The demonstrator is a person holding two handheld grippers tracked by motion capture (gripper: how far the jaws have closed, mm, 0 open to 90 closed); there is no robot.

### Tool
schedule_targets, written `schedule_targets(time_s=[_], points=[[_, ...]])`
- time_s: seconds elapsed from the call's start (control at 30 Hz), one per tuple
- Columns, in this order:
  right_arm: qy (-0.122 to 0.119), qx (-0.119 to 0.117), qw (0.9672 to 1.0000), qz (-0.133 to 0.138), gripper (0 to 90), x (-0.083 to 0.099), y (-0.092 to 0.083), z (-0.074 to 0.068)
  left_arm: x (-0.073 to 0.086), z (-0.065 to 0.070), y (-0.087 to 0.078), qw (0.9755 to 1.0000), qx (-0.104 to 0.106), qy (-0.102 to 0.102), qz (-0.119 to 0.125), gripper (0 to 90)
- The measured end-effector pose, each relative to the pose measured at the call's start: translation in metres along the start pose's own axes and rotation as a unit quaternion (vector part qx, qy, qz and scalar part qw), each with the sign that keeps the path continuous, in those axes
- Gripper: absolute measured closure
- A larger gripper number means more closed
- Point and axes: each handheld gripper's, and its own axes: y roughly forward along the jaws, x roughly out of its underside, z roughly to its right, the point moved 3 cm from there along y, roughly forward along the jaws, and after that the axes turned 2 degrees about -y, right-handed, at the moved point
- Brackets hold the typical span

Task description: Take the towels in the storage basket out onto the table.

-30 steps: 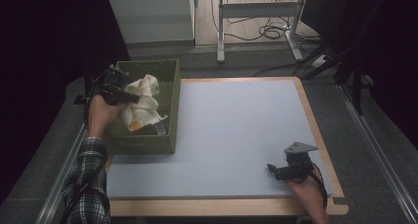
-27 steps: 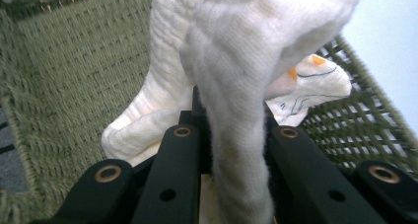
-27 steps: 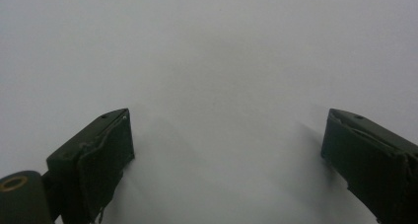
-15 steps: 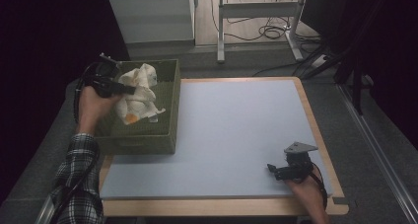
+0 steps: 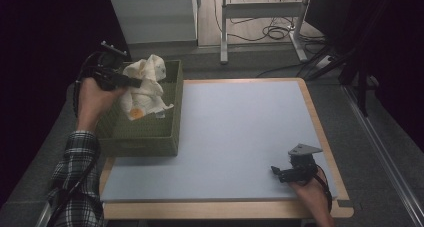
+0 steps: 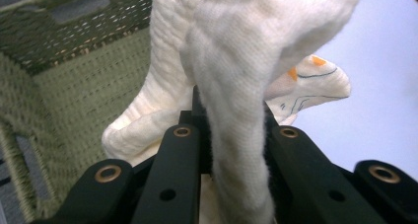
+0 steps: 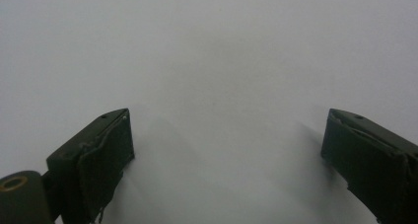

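Note:
A cream cloth (image 5: 145,87) with orange spots hangs above the green woven basket (image 5: 150,137) at the table's left side. My left gripper (image 5: 131,81) is shut on the cloth's upper part and holds it lifted over the basket. In the left gripper view the cloth (image 6: 236,86) drapes over and between the black jaws, with the basket's wall (image 6: 74,86) behind it. My right gripper (image 5: 276,171) rests low at the table's front right, jaws open. In the right gripper view its fingers (image 7: 98,155) stand far apart over the bare pale mat, nothing between them.
The pale blue mat (image 5: 240,127) covers the table inside a wooden border (image 5: 320,122). A white cabinet (image 5: 155,17) and a metal stand with cables (image 5: 265,17) sit on the floor beyond the table's far edge.
My left gripper has risen and drawn the cloth up out of the basket, toward the far left. The right gripper has stayed in place.

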Motion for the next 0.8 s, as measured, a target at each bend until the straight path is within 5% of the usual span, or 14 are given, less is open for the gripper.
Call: schedule_targets(time_s=[0.8], points=[[-0.001, 0.0, 1.0, 0.0, 5.6, 0.0, 0.0, 0.0, -0.048, 0.078, 0.028, 0.9967, 0.052, 0.063, 0.004, 80.4]])
